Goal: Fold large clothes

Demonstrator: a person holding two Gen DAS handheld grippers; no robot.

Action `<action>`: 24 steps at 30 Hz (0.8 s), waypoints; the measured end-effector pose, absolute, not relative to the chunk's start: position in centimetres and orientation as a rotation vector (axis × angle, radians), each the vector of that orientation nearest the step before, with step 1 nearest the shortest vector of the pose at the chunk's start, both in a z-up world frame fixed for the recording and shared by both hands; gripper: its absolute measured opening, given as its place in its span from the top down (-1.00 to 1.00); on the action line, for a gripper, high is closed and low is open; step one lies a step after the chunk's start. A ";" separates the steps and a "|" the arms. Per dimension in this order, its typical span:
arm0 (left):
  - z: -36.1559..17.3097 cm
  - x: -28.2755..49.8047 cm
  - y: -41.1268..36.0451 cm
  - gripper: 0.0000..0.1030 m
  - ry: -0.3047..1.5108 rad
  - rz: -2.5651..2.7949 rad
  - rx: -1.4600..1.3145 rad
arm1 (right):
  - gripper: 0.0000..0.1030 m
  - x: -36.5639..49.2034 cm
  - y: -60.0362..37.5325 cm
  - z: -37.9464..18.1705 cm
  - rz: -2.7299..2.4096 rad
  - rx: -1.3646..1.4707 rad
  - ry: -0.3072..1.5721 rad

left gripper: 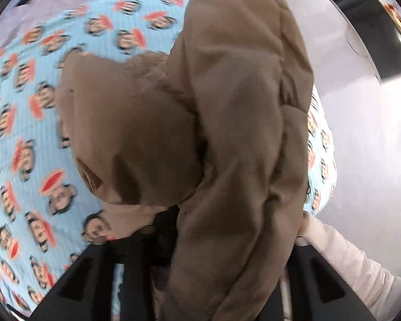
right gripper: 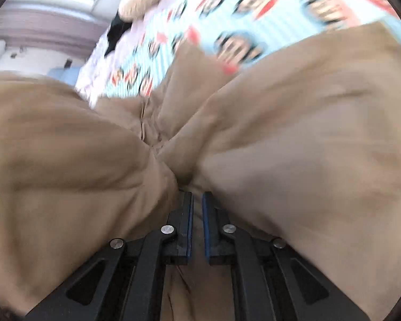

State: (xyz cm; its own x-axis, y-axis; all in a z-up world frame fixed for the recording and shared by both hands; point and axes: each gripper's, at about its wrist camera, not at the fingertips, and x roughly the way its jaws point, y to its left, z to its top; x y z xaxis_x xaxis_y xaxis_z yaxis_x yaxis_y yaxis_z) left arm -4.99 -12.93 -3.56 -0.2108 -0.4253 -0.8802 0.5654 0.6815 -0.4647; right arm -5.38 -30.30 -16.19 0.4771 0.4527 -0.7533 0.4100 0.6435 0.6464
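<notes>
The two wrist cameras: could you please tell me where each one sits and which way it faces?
Left wrist: on the left gripper, looking steeply down at the brown coat hanging over the patterned bedsheet; a pale sleeve shows lower right.
Right wrist: on the right gripper, looking down along fingers pinched on bunched coat fabric; no hand shows.
Shared: the same coat and bedsheet.

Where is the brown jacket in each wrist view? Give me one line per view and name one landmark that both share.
Left wrist: the brown jacket hangs down the centre, from the top edge to between the left gripper arms.
Right wrist: it fills the middle and lower picture, bunched at the right gripper tips.
Shared landmark: the blue cartoon-print sheet.
</notes>
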 end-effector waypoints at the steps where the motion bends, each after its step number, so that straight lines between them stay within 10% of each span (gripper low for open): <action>1: -4.2 -4.8 -13.5 -0.25 1.557 -0.949 0.092 | 0.85 -6.8 -31.3 -15.6 0.012 0.933 1.103; 9: -11.6 -5.0 -19.8 -0.29 1.682 -1.163 -0.093 | 0.77 -18.7 -35.7 -14.4 -0.173 1.058 1.064; 13: -13.1 -4.6 -22.0 -0.29 1.681 -1.161 -0.081 | -0.48 -22.9 -34.9 -12.6 -0.187 1.084 1.004; 22: -10.3 -5.9 -24.6 -0.29 1.618 -1.152 0.050 | -0.57 -21.9 -29.5 -8.1 -0.004 0.967 0.931; 24: -7.7 -6.3 -24.7 -0.29 1.529 -1.170 0.078 | -0.15 -20.1 -28.6 -8.8 -0.073 0.880 0.975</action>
State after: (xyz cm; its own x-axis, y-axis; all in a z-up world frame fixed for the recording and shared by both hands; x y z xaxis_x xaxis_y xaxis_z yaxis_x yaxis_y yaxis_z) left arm -6.29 -24.65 -7.67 -0.3467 -0.5260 -0.7766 0.6122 0.5004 -0.6123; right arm -20.07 -28.65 -8.76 0.5869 0.3170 -0.7450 0.4240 0.6636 0.6164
